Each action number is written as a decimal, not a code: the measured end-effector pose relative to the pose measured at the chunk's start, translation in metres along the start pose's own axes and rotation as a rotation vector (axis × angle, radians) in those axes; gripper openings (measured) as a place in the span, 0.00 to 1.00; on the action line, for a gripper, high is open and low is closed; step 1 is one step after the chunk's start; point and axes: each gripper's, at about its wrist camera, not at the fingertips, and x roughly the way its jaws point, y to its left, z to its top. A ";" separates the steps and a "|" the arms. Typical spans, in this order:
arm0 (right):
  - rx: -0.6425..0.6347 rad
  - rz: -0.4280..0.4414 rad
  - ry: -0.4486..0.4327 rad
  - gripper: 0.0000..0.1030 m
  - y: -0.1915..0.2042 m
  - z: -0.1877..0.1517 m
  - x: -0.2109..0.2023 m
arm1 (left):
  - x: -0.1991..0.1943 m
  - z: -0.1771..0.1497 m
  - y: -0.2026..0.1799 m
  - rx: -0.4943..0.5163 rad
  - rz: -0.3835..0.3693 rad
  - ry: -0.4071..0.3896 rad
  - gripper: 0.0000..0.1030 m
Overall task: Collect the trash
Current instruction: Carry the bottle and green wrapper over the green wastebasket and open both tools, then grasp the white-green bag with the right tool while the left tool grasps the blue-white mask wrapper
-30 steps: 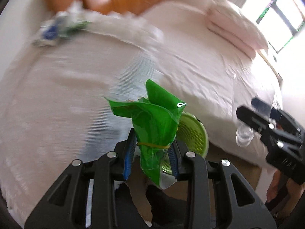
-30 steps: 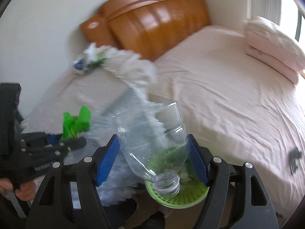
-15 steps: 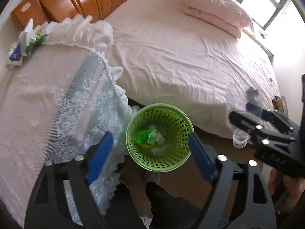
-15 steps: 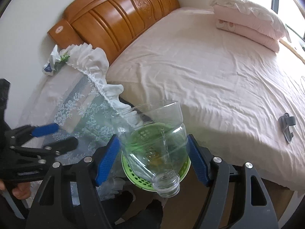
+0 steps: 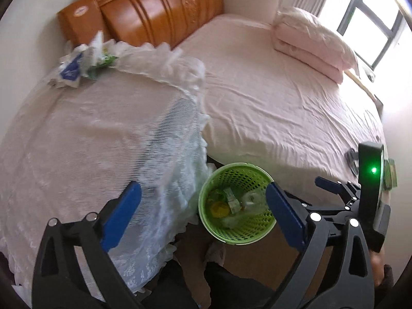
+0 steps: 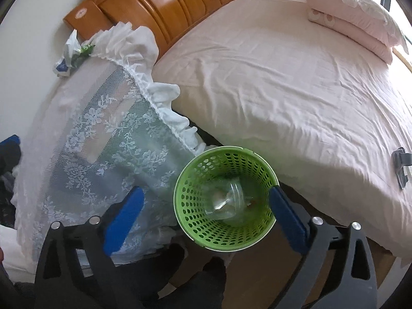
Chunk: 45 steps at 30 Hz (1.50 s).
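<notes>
Both claws hang over the green perforated wastebasket, and both are opening with nothing between their blue pads. The left claw spreads wide, one pad over the lace-covered surface, the other over the basket's far rim. The right claw likewise straddles the basket, touching nothing.

Inside the basket lies a clear plastic bottle piece, tilted against the mesh wall, pale against the green and hard to trace at its edges. In the left wrist view the basket's floor shows a yellow scrap and a small green-and-white wrapper beside the clear plastic; what lies beneath them cannot be made out.

The basket stands on the floor in the gap between the lace-draped surface and the pink-sheeted bed. At the far corner of the surface, near the wooden headboard, sits a crumpled heap of white, blue and green wrappers (blurred in the left view). A small grey object lies at the bed's edge, partly cut off. The right claw's body shows at the left view's right edge, a green light glowing on it.
</notes>
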 end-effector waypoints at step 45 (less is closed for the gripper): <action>-0.271 0.218 -0.097 0.67 0.316 0.284 0.121 | -0.035 0.007 0.309 -0.405 0.234 -0.090 0.92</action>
